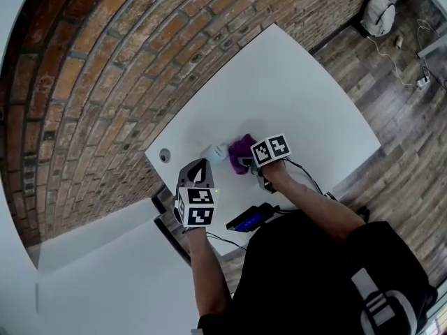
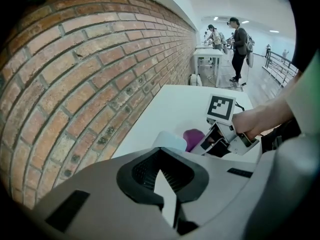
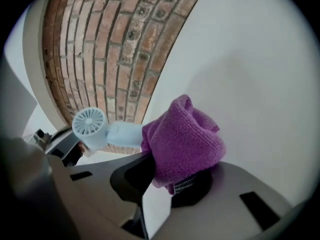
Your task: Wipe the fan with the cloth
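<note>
So, head view first: brick wall (image 1: 105, 82) fills the whole 9 o'clock side, and the white table (image 1: 300, 96) runs diagonally off it. Near the table's wall edge is a small round hole (image 1: 165, 155).

At roughly 5 o'clock from that hole sits the left gripper (image 1: 198, 167), tips aimed toward 1 o'clock. Its jaws are clamped together, and I can't see anything pinched in them in its own view. The fan (image 1: 216, 151), a little pale blue thing, is on the table just past those tips at about 1 o'clock. I honestly can't tell if the tips touch it.

Straight off the fan at 3 o'clock is the purple cloth (image 1: 242, 152), bunched up and pressed against the fan's body. In the right gripper view the round grille end of the fan pokes out at 9 o'clock from the cloth, and the cloth covers the other end.

The right gripper (image 3: 170, 173) is clenched on the cloth, with a wad of it squeezed between the pads. In the head view it comes in from 4 o'clock.

Down at 6 o'clock from the cloth, at the table's near edge, lies a dark device (image 1: 250, 219) with a blue face. Wood floor (image 1: 398, 138) takes the 3 o'clock side, with a pale bag (image 1: 379, 14) up at 1 o'clock.
</note>
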### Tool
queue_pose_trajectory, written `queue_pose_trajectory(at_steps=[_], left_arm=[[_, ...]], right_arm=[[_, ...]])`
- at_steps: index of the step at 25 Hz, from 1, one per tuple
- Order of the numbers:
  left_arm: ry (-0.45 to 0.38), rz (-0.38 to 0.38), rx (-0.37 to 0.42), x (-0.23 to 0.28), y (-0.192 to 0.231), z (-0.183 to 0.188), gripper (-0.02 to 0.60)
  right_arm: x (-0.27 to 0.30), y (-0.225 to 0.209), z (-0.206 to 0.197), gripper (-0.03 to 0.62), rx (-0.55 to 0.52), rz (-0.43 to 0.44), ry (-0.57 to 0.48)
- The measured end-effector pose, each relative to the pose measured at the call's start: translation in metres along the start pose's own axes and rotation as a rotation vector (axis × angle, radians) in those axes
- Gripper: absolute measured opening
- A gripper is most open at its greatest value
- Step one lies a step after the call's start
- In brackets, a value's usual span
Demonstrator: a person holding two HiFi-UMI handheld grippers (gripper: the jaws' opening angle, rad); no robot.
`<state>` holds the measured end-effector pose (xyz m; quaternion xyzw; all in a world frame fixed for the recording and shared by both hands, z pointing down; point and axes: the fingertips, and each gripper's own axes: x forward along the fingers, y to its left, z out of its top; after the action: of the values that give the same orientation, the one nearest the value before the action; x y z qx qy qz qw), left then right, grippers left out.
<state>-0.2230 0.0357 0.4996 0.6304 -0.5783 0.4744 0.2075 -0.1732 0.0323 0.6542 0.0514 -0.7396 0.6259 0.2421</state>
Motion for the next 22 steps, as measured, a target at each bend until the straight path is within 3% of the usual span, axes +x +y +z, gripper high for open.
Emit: queue_pose_trajectory(at_steps=[2, 5, 8, 12, 15, 17, 19, 22], left_arm=[[-0.002, -0.003, 0.000, 0.001, 0.000, 0.001, -0.002], [-0.007, 0.000, 0.003, 0.001, 0.002, 0.002, -0.003], [-0.009, 0.000, 0.000, 0.001, 0.001, 0.002, -0.003], [-0.002, 0.001, 0.001, 0.000, 0.000, 0.001, -0.005], [-0.004, 0.003, -0.005, 0.000, 0.000, 0.000, -0.005], [-0.004, 0.002, -0.008, 0.000, -0.001, 0.000, -0.005], [-0.004, 0.003, -0.005, 0.000, 0.000, 0.000, -0.005], [-0.005, 0.003, 0.000, 0.001, 0.001, 0.002, -0.005]], right_arm=[[-0.018, 0.007, 0.025, 0.066, -0.042, -0.005, -0.094], [-0.037, 0.057, 0.065, 0.066, -0.083, 0.165, -0.225], [-0.024, 0.083, 0.067, 0.066, -0.092, 0.279, -0.160], [0.006, 0.039, 0.052, 0.066, -0.072, 0.157, -0.047], [0.014, 0.004, 0.041, 0.066, -0.139, 0.011, 0.031], [0.004, 0.008, 0.046, 0.066, -0.190, -0.024, 0.017], [-0.017, 0.038, 0.063, 0.066, -0.216, 0.038, -0.072], [-0.054, 0.109, 0.080, 0.066, -0.158, 0.313, -0.188]])
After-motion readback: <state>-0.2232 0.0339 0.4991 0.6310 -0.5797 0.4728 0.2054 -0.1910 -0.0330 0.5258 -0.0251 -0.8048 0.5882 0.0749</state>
